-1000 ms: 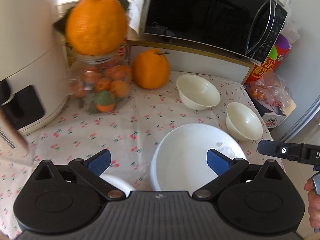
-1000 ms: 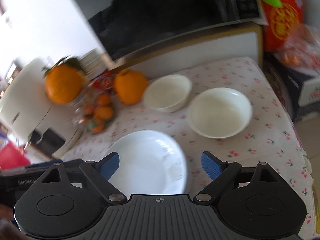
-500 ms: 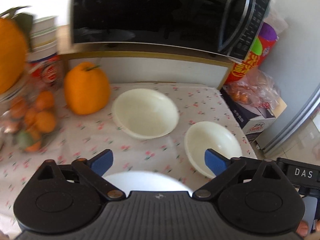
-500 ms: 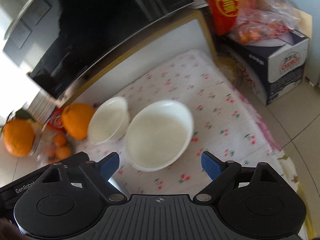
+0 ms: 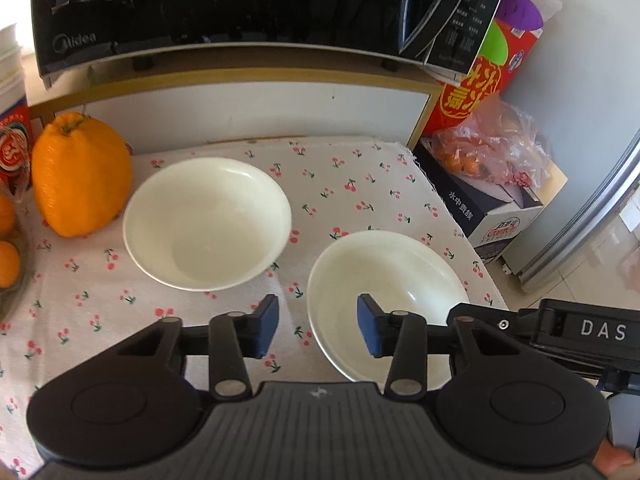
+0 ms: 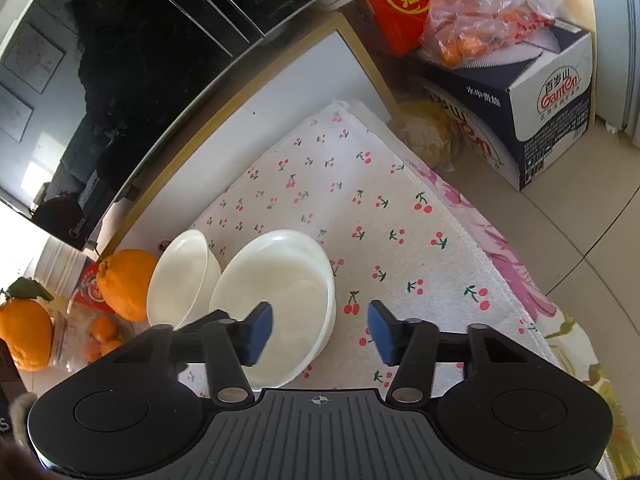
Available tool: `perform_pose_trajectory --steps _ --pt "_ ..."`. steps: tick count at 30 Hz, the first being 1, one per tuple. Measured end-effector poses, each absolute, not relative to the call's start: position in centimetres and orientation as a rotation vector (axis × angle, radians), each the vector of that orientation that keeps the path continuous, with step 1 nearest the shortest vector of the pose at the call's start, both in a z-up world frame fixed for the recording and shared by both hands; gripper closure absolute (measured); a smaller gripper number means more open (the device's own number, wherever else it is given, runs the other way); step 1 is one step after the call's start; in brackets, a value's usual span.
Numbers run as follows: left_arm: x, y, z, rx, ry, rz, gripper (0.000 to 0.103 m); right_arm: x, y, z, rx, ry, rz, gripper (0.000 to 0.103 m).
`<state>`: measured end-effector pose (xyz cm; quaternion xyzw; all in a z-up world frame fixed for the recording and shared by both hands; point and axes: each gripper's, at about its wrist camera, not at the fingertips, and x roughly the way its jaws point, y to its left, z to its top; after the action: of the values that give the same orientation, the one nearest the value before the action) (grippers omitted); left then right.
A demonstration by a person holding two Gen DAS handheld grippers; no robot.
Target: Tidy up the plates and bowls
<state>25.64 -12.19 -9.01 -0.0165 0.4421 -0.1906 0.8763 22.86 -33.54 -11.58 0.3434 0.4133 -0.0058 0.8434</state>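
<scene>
Two white bowls sit apart on the cherry-print cloth (image 5: pixel 352 184). The left gripper (image 5: pixel 318 326) and right gripper (image 6: pixel 320 330) have just been closing; their fingers straddle opposite rims of the near bowl (image 5: pixel 384 280), not yet pinching. The far bowl (image 5: pixel 206 222) lies beside an orange (image 5: pixel 80 174); bare cloth stretches rightward.
</scene>
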Motion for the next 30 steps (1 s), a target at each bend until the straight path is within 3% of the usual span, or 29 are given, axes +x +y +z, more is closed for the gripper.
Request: perform_pose_trajectory --steps 4,9,30 --pt "25.9 -12.6 -9.4 -0.038 0.939 -0.398 0.083 23.4 -33.4 -12.1 0.736 0.896 -0.006 0.069" --pt "26.1 -12.6 -9.5 -0.046 0.951 -0.393 0.093 23.7 -33.1 -12.6 0.748 0.922 0.006 0.085" --pt "23.5 -10.4 -6.5 -0.067 0.892 -0.398 0.094 22.0 -31.9 -9.9 0.732 0.878 0.052 0.086"
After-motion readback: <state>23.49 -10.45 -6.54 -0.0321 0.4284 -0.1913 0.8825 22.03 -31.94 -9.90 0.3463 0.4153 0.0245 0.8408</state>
